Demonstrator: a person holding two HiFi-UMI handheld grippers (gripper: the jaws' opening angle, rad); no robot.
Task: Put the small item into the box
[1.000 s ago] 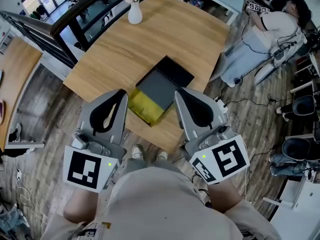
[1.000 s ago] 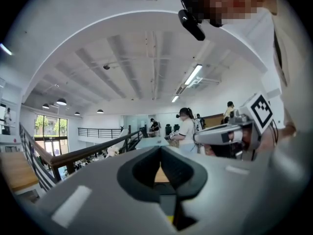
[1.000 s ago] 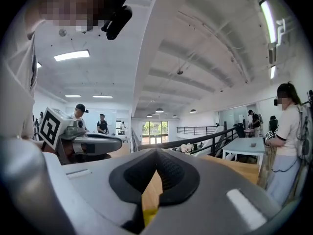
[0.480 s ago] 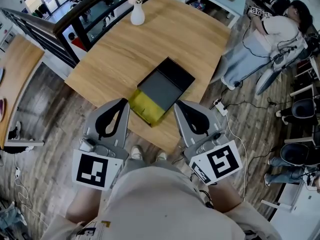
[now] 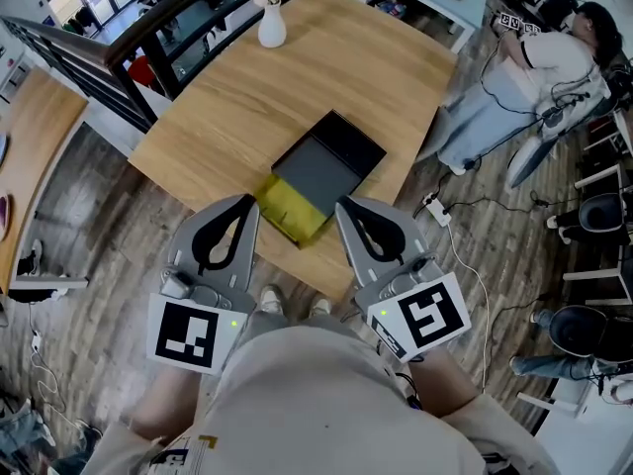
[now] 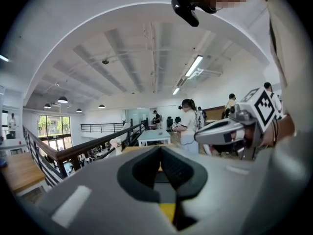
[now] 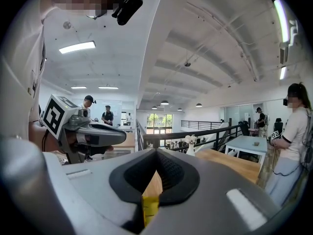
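Note:
An open box (image 5: pixel 315 174) lies on the wooden table (image 5: pixel 326 67) close to its near edge. It has a dark grey inside, a black far end (image 5: pixel 348 142) and a yellow near end (image 5: pixel 287 209). I cannot make out a separate small item. My left gripper (image 5: pixel 244 202) is held off the table's near edge, just left of the yellow end, with its jaws shut and empty. My right gripper (image 5: pixel 343 206) hangs to the right of the yellow end, also shut and empty. In the left gripper view the left gripper (image 6: pixel 159 148) has its jaws together, as does the right gripper (image 7: pixel 156 152) in its own view.
A white vase (image 5: pixel 270 28) with flowers stands at the table's far end. A black railing (image 5: pixel 148 38) runs along the left. A person (image 5: pixel 539 62) is at the upper right, with chairs (image 5: pixel 593 295) and cables on the floor to the right.
Both grippers have drawn back slightly toward my body, and the right one has shifted a little left toward the box. Both stayed shut.

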